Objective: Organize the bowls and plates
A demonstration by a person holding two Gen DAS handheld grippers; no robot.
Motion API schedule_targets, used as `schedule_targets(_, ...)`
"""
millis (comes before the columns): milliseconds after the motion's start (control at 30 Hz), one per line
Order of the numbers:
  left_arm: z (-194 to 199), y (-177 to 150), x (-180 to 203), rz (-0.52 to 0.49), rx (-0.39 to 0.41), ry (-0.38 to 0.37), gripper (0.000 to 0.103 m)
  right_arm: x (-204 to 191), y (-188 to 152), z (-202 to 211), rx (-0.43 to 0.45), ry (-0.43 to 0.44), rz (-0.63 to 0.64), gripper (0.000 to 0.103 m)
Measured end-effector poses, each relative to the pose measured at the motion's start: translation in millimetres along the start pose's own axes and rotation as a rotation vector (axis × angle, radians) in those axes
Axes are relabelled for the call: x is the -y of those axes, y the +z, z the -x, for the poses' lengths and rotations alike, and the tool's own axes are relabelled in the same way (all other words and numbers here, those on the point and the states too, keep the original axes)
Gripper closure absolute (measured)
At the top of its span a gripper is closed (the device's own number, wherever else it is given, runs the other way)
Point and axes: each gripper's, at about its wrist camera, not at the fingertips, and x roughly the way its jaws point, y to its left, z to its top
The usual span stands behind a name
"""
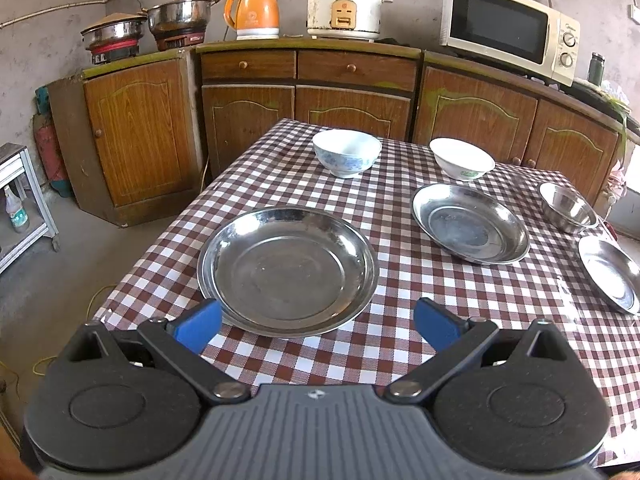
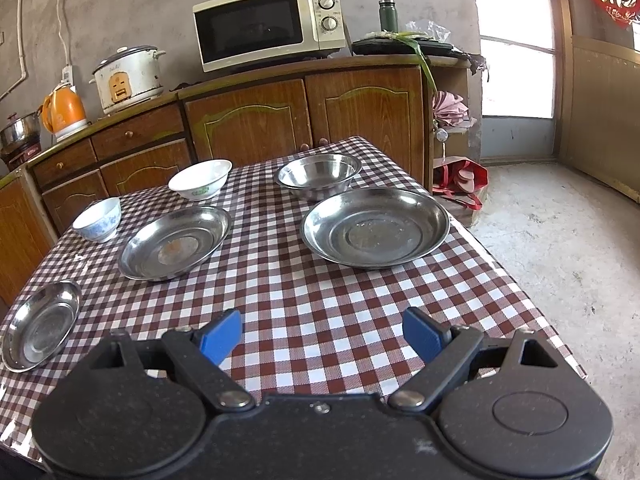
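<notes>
Three steel plates lie apart on the checked table [image 1: 400, 352]. In the left wrist view the left plate [image 1: 288, 270] is just ahead of my open, empty left gripper [image 1: 318, 322], the middle plate [image 1: 470, 222] is further right and the right plate [image 1: 612, 274] is at the edge. A blue-patterned bowl [image 1: 346, 152], a white bowl [image 1: 462, 158] and a steel bowl [image 1: 568, 208] stand behind. My right gripper [image 2: 322, 334] is open and empty above the table, short of the right plate [image 2: 374, 226]. The steel bowl [image 2: 318, 174] stands just behind that plate.
Wooden cabinets [image 1: 308, 92] run behind the table, carrying pots [image 1: 180, 16], an orange kettle [image 1: 252, 10], a rice cooker [image 1: 344, 8] and a microwave [image 1: 508, 26]. A metal rack [image 1: 24, 200] stands at left. A red bag [image 2: 460, 180] lies on the floor [image 2: 560, 240] at right.
</notes>
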Motion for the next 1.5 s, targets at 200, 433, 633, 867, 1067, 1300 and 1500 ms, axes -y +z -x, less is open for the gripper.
schedule_targets(200, -3, -1, -2, 0.006, -0.008, -0.001, 0.000, -3, 0, -2, -0.004, 0.006, 0.015, 0.000)
schedule_targets(433, -6, 0, -5, 0.014, -0.011, 0.002, 0.000, -11, 0, -4, -0.013, 0.018, 0.033, 0.000)
schedule_targets(633, -9, 1, -9, 0.022, -0.017, 0.007, 0.000, -21, 0, -9, -0.026, 0.030, 0.060, 0.000)
schedule_targets(867, -13, 2, -14, 0.032, -0.023, 0.016, 0.000, -34, -2, -13, -0.041, 0.055, 0.090, 0.000)
schedule_targets(1067, -16, 3, -18, 0.040, -0.028, 0.021, 0.000, -49, -3, -17, -0.049, 0.083, 0.125, 0.000)
schedule_targets(1300, -20, 4, -25, 0.046, -0.034, 0.034, 0.000, -84, -7, -24, -0.063, 0.144, 0.199, 0.000)
schedule_targets(1500, -24, 5, -33, 0.049, -0.034, 0.051, 0.000, -121, -7, -29, -0.058, 0.224, 0.267, 0.000)
